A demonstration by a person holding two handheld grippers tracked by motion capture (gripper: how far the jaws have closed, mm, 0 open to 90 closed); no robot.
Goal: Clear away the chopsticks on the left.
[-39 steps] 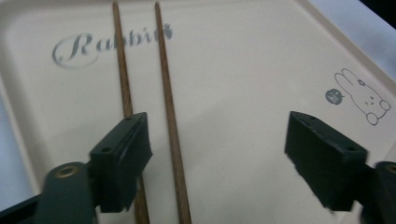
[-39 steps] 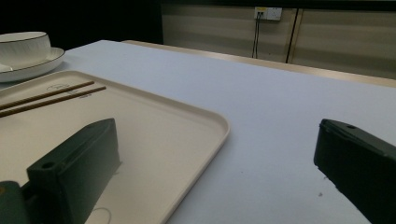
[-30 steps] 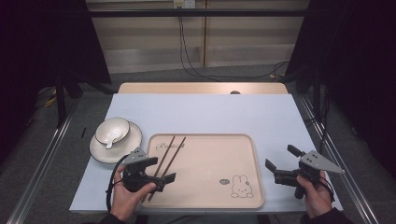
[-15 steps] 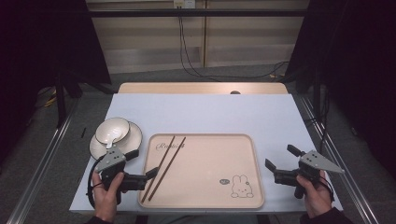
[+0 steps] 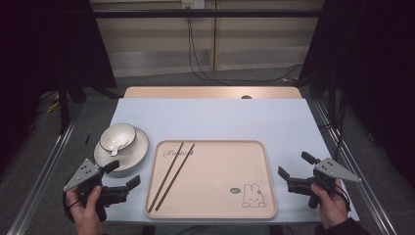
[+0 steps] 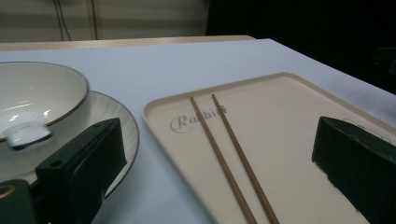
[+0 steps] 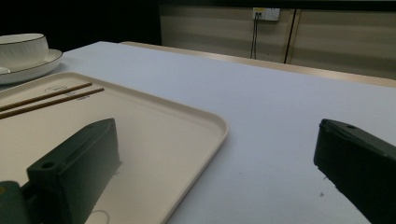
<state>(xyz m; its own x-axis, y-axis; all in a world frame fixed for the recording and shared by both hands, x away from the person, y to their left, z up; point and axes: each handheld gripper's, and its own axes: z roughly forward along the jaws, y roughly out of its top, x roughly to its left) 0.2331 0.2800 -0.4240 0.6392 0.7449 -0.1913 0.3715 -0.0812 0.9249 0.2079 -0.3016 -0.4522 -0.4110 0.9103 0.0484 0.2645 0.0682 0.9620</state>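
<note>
A beige tray [image 5: 220,171] with a rabbit print lies at the table's front centre. Two brown chopsticks [image 5: 172,175] rest side by side on its left part. Left of the tray a white bowl [image 5: 117,136] holding a white spoon [image 5: 111,149] sits on a ribbed plate [image 5: 139,147]. My left gripper [image 5: 122,174] is open and empty, just left of the tray's front corner; its own view shows the chopsticks [image 6: 224,154] and bowl [image 6: 37,93] ahead. My right gripper [image 5: 295,165] is open and empty on the table right of the tray [image 7: 154,121].
A pale blue cover [image 5: 220,120] spreads over the table, with bare room behind the tray. Metal rails run along both sides of the table. Cables hang down the wall at the back. The front edge is close under both hands.
My left gripper has drawn back to the left, away from the chopsticks, which stay on the tray. The right gripper has not moved.
</note>
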